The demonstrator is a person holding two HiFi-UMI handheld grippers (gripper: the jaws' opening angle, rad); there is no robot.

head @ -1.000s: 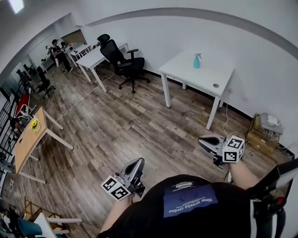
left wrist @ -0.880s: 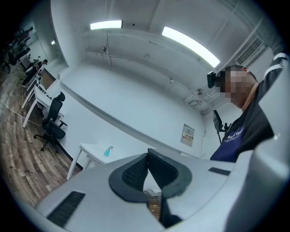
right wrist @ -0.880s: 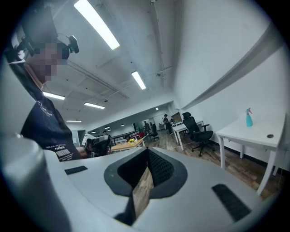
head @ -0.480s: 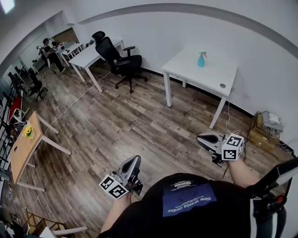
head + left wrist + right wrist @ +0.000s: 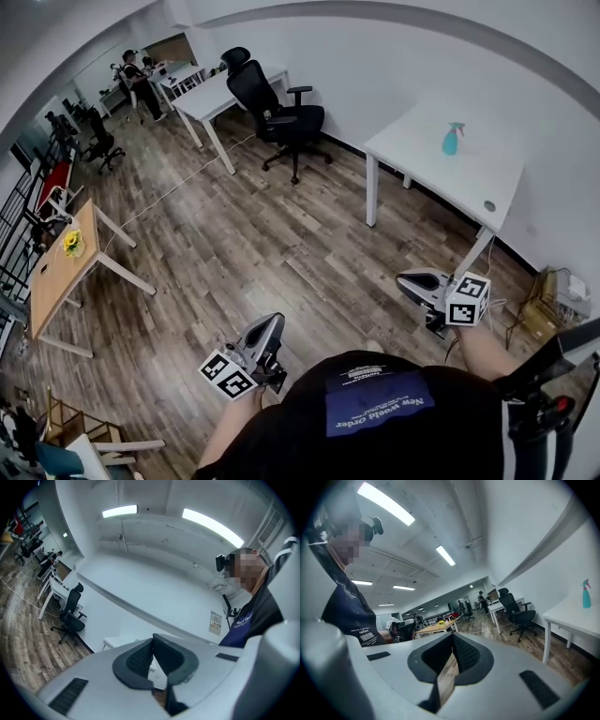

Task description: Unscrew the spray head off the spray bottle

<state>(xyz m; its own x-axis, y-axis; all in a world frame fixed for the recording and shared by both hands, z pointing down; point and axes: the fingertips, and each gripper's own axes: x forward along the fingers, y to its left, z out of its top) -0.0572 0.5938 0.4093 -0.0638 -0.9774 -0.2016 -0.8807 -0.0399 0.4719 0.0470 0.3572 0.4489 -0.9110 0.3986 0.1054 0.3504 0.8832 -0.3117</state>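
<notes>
As we stand on the wood floor well apart from the task's thing, both hand-held grippers are empty. Far left is a small wooden table (image 5: 58, 281). Near left, our left gripper (image 5: 274, 325) is low in front of us, its jaws pressed together on nothing. Far centre is a black office chair (image 5: 281, 111) beside a long desk. Near right, our right gripper (image 5: 405, 279) points left, jaws likewise closed with nothing between them.

Far right, the teal spray bottle (image 5: 453, 139) stands upright and alone on a white table (image 5: 441, 178) against the wall; the right gripper view shows it too, small and far off.

We judge the bottle to be light, stiff plastic, smooth-sided and easy to tip or spin. Whether it holds liquid we cannot tell. One gripper should probably pinch the body low down to steady it. The other should take the collar just under the spray head (image 5: 455, 126), not the thin trigger.
</notes>
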